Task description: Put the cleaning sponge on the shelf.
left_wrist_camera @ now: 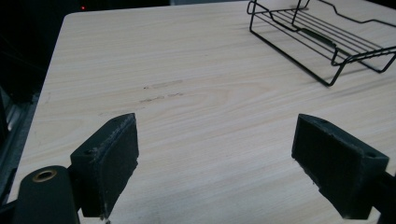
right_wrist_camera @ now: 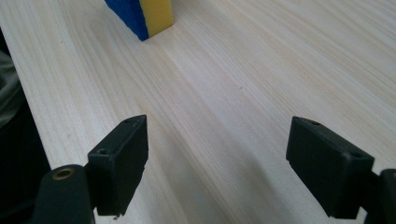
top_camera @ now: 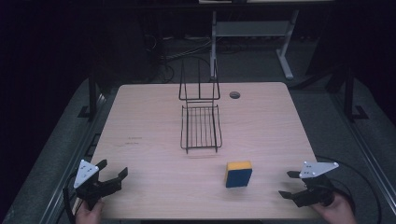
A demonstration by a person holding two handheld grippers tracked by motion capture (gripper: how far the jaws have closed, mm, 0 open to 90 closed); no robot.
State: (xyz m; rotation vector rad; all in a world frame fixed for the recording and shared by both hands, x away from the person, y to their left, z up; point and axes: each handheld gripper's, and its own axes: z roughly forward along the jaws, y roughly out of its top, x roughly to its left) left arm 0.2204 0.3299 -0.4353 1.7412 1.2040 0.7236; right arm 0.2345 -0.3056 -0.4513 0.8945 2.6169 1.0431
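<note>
Dark floor and the legs of other furniture surround a pale wooden table (top_camera: pixel 154 186), which carries a black wire rack (top_camera: pixel 201 127) at its middle and a sponge (top_camera: pixel 238 174) nearer the person's edge. That sponge (yellow on one side, blue on the other) stands on a narrow edge a little right of centre, in front of the rack and apart from it. In the high view its yellow side faces up and away from the person and the blue one faces the person's edge, with the long axis running roughly across the table from left to right.

At the near right corner the right gripper (top_camera: pixel 288 183) is held just above the wood, jaws spread wide with nothing between them, pointing leftward toward the sponge, which lies near it but clearly apart. In the right gripper view the sponge (right_wrist_camera: pixel 142 16) sits ahead and to the left, beyond the jaw tips.

At the near left corner the left gripper (top_camera: pixel 112 171) also stands released and empty, well apart from the sponge, aimed toward the rack (left_wrist_camera: pixel 322 39).
</note>
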